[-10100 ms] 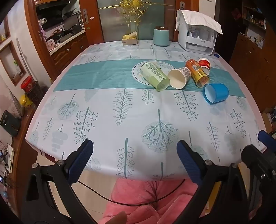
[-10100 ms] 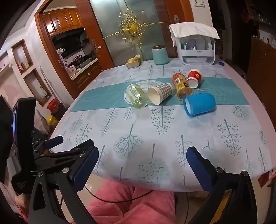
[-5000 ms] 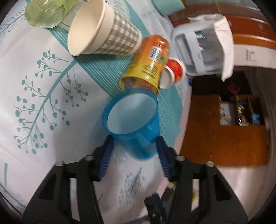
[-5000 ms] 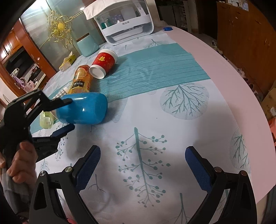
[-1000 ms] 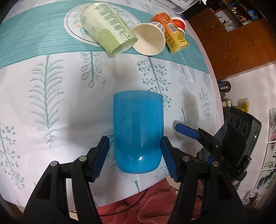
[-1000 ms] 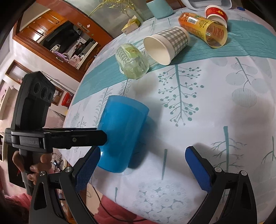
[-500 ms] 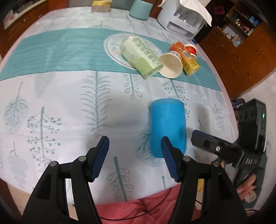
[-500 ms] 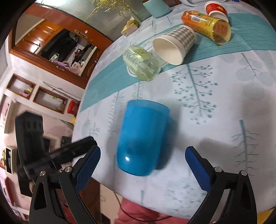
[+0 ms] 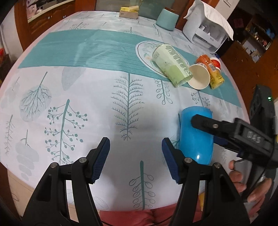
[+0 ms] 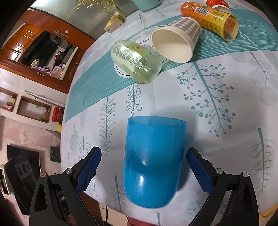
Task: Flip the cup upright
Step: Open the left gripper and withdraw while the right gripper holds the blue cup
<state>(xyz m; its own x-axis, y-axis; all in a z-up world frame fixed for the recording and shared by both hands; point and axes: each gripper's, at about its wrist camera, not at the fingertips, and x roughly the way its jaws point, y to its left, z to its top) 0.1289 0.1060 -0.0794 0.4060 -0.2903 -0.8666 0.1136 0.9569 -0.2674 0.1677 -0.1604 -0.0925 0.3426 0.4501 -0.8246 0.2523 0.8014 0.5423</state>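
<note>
A blue plastic cup (image 10: 152, 161) stands upside down on the leaf-print tablecloth (image 10: 225, 111), rim down, near the front edge. My right gripper (image 10: 144, 171) is open with the cup between its two fingers; the pads (image 10: 88, 166) do not touch it. In the left wrist view the cup (image 9: 196, 139) is at the right, partly hidden by the right gripper's finger. My left gripper (image 9: 135, 154) is open and empty, to the left of the cup.
Several cups lie on their sides further back: a green glass (image 10: 135, 60), a checked paper cup (image 10: 175, 41), an orange cup (image 10: 208, 17) and a red cup (image 9: 215, 62). A white appliance (image 9: 206, 29), a teal jar (image 9: 166, 19) and a tissue box (image 9: 128, 13) stand at the far edge.
My left gripper let go of the blue cup and drew back to the left. My right gripper moved in around the cup, which now sits between its fingers.
</note>
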